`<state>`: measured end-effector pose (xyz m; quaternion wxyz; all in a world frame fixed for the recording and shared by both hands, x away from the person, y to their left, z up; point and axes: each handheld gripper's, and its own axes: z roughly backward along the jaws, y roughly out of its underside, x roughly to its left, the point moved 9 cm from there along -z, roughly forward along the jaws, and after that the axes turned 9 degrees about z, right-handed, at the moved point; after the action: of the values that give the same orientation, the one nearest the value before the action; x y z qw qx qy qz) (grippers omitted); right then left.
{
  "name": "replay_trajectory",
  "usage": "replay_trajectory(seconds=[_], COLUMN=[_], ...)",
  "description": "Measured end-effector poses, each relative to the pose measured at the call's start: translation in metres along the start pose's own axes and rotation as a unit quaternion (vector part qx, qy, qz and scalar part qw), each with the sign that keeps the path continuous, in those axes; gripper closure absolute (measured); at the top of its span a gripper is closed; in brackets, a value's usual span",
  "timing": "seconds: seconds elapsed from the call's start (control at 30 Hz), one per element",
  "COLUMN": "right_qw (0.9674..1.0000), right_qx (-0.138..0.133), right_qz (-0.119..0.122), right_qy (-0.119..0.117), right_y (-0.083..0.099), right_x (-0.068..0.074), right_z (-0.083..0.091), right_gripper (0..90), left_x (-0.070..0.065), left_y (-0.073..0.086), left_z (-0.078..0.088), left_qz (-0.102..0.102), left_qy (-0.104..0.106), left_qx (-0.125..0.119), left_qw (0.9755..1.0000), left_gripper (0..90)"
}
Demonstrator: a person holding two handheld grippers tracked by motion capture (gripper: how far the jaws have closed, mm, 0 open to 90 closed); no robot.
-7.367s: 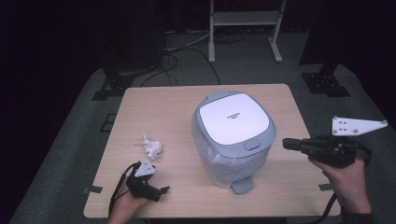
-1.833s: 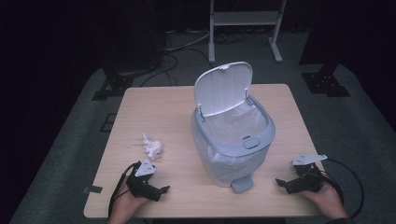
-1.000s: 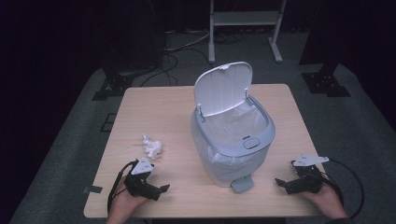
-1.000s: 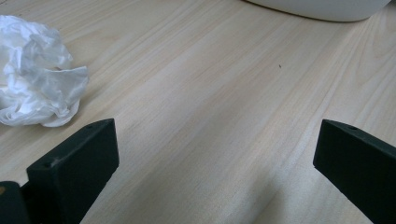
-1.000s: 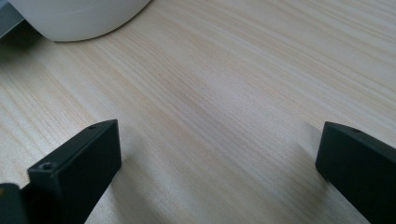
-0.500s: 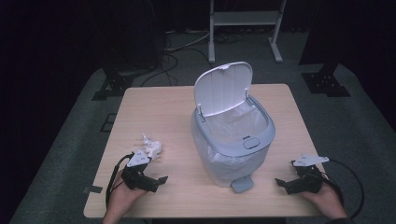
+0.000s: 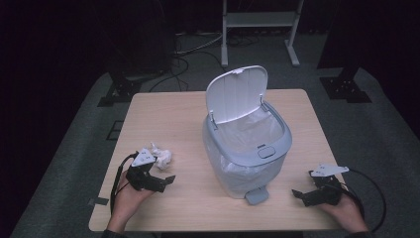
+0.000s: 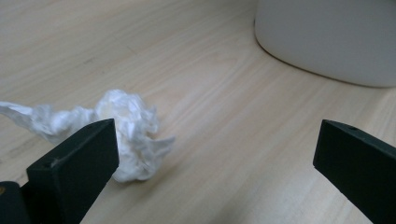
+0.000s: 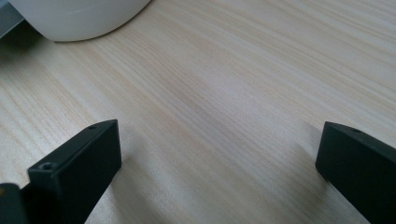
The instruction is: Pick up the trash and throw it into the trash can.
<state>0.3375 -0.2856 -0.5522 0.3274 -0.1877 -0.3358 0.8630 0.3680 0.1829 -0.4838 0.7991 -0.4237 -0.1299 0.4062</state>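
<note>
Tissue point(image 8: 126, 135), crumpled, lies on the counter point(image 7: 168, 119) just beside the left gripper point(image 7: 163, 182), whose jaws are spread wide with the wad near the left-hand jaw in the left gripper view. It likely belongs in the bin point(image 7: 245, 148), whose lid point(image 7: 236, 93) stands open. To take it well, centre the jaws over the wad, come low to the wood, and close gently. The right gripper point(image 7: 298, 195) rests spread and empty. The counter is pale wood; the room is dark, with grey carpet point(image 7: 386, 129).
</note>
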Motion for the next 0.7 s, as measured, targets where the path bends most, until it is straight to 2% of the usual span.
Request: replay_trajectory(seconds=[0.23, 0.43, 0.7], right_qw=[1.0000, 1.0000, 1.0000], right_qx=[0.000, 0.000, 0.000], right_qz=[0.000, 0.000, 0.000], right_qy=[0.000, 0.000, 0.000], right_y=[0.000, 0.000, 0.000], right_x=[0.000, 0.000, 0.000], right_z=[0.000, 0.000, 0.000], right_gripper=[0.0, 0.0, 0.0], left_x=[0.013, 0.024, 0.042], left_y=[-0.008, -0.014, -0.013], left_z=[0.000, -0.002, -0.008], left_qz=[0.003, 0.009, 0.019], left_qy=[-0.016, -0.019, -0.030], left_qx=[-0.005, -0.016, -0.015], left_qw=[0.9999, 0.9996, 0.9993], left_gripper=[0.0, 0.0, 0.0])
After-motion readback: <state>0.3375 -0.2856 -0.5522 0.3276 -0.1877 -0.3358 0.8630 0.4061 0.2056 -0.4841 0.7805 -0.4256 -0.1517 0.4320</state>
